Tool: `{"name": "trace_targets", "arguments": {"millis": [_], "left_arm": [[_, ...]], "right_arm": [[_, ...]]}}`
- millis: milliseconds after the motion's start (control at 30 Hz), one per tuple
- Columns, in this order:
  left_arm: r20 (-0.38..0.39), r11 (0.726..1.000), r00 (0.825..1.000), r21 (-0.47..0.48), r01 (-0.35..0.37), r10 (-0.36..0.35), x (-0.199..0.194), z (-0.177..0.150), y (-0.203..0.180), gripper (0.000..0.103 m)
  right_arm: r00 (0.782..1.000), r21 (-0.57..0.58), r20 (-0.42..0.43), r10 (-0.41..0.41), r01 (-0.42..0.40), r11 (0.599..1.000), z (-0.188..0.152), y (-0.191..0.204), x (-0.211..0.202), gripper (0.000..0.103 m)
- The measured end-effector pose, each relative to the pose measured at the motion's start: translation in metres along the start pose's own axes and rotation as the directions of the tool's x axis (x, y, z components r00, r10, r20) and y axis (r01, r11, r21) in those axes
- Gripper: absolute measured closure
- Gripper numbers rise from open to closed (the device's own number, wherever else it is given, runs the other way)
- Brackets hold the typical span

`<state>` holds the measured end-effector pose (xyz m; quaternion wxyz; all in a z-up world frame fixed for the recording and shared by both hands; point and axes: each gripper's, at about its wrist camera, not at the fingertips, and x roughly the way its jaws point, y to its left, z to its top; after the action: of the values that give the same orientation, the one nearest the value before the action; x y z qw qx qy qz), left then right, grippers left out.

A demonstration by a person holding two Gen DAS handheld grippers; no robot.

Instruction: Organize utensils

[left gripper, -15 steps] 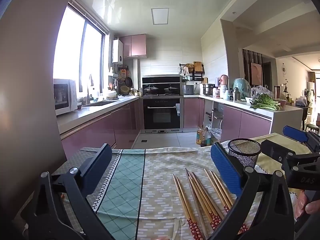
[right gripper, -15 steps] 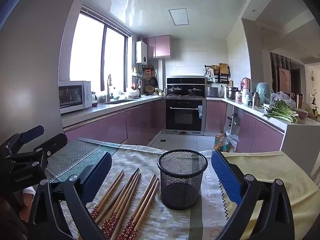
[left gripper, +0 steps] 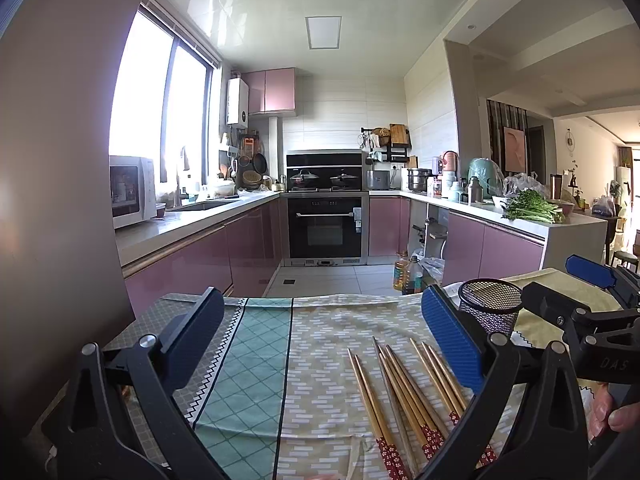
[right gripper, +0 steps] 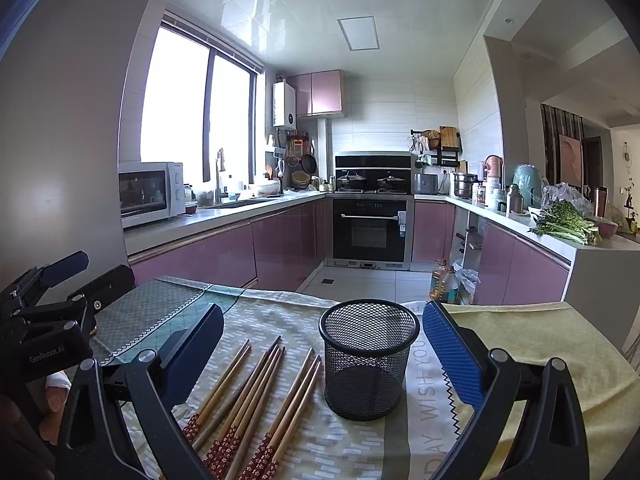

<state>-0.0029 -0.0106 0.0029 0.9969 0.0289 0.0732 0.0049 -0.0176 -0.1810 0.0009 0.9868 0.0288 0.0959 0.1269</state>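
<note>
Several wooden chopsticks [right gripper: 256,400] with red patterned ends lie side by side on the tablecloth, left of an upright, empty black mesh cup [right gripper: 368,360]. They also show in the left wrist view [left gripper: 408,396], with the mesh cup [left gripper: 490,306] behind my right finger. My left gripper [left gripper: 324,344] is open and empty, held above the cloth left of the chopsticks. My right gripper [right gripper: 324,352] is open and empty, held above the chopsticks and the cup. Each gripper shows at the edge of the other's view.
The table carries a patterned tablecloth [left gripper: 320,360] with a green panel [left gripper: 244,364] at the left and a yellow cloth [right gripper: 540,344] at the right. Beyond the table's far edge lie the kitchen floor, oil bottles [right gripper: 442,282] and pink cabinets.
</note>
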Motion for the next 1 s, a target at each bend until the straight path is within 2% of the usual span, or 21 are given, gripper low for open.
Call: {"name": "trace_targets", "arguments": {"millis": [1000], "left_arm": [[-0.014, 1.000, 1.000, 0.004, -0.002, 0.002, 0.0009, -0.0043, 0.0076, 0.006]], "right_arm": [[1.000, -0.001, 0.003, -0.003, 0.003, 1.000, -0.0009, -0.0027, -0.0002, 0.007]]}}
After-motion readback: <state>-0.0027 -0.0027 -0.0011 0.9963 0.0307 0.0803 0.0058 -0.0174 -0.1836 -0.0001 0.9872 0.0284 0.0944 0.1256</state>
